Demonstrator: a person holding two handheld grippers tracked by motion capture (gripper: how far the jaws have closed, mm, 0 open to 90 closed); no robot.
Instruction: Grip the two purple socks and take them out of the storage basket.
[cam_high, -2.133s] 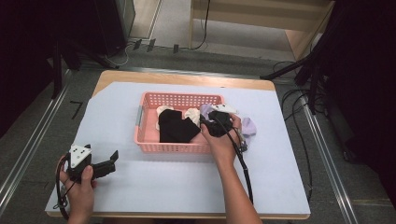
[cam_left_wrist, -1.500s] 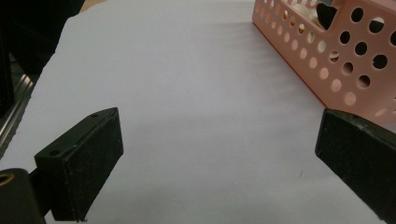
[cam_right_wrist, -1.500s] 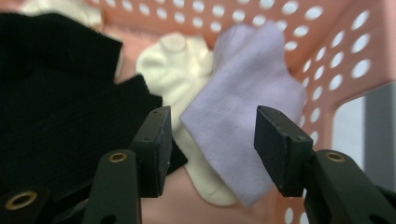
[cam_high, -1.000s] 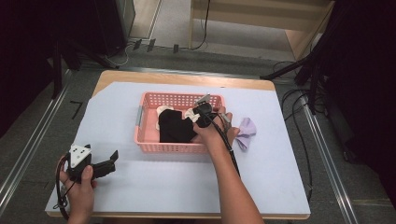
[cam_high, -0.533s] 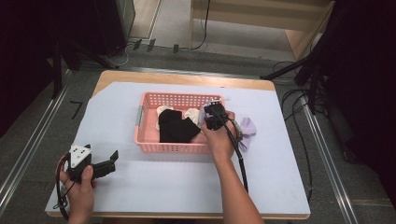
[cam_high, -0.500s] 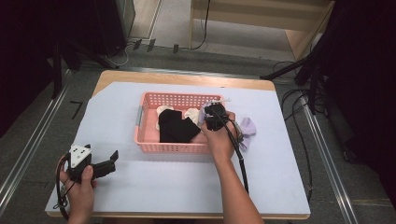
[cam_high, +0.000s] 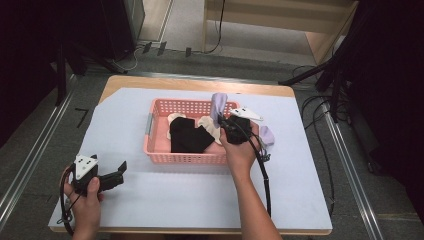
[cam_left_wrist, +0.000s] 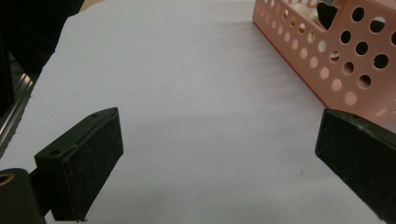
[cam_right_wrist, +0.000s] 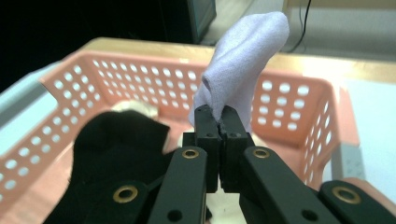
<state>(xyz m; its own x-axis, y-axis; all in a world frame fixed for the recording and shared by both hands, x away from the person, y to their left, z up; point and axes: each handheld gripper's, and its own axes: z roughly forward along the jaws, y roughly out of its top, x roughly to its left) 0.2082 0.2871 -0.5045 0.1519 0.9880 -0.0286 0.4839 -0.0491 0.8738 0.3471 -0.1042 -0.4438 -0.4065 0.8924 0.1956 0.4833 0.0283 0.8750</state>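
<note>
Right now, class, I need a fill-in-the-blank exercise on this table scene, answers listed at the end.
1. The right gripper is pinching a ____ sock.
2. The basket is coloured ____.
3. The left gripper has its jaws ____.
4. The sock lying in the middle of the basket is ____.

Answers: lilac; pink; open; black

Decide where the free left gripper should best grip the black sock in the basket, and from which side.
Grip the black sock at its raised, bunched middle, coming straight down from above: the pink basket walls block any sideways approach. The left gripper is open. Probably easiest once the right gripper clears.
</note>
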